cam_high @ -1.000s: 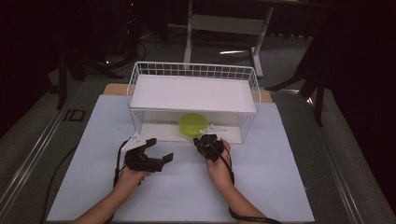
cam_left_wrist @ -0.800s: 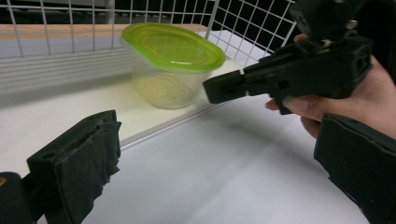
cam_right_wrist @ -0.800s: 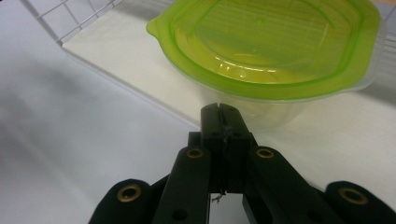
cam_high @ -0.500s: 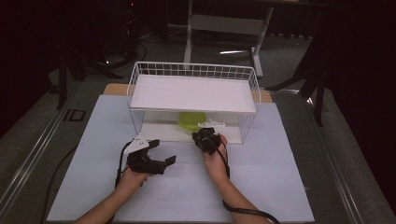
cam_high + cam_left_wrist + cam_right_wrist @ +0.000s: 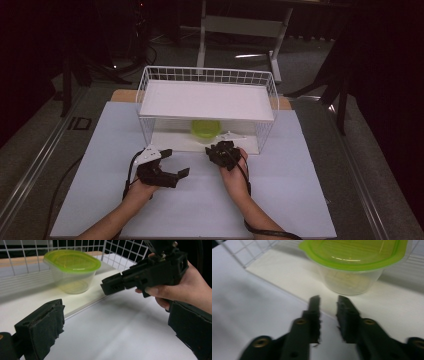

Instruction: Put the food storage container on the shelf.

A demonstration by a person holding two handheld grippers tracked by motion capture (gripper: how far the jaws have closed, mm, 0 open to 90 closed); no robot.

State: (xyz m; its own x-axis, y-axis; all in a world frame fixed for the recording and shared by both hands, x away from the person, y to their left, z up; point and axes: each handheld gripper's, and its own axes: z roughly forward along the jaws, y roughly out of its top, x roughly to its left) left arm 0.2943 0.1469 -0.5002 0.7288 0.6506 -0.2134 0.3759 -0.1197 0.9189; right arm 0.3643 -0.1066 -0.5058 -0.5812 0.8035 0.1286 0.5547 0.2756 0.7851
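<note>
A clear plastic container with a green lid (image 5: 205,128) (image 5: 72,270) (image 5: 352,267) stands on the lower white shelf of a white wire rack (image 5: 207,76). My right gripper (image 5: 221,148) (image 5: 328,300) is held just in front of that shelf and points at the container. Its jaws stand a narrow gap apart with nothing between them. My left gripper (image 5: 175,162) (image 5: 115,335) rests lower on the table to the left, jaws wide open and empty. In the left gripper view, the right gripper (image 5: 147,272) sits in a hand, short of the container.
The rack's upper white shelf (image 5: 207,100) overhangs the container, and wire sides close the rack at left, right and back. A pale sheet (image 5: 300,165) covers the table. Dark floor and a stand's legs (image 5: 240,30) lie beyond.
My left gripper has drifted slightly toward the person and turned a little. The right gripper and the container have hardly moved.
</note>
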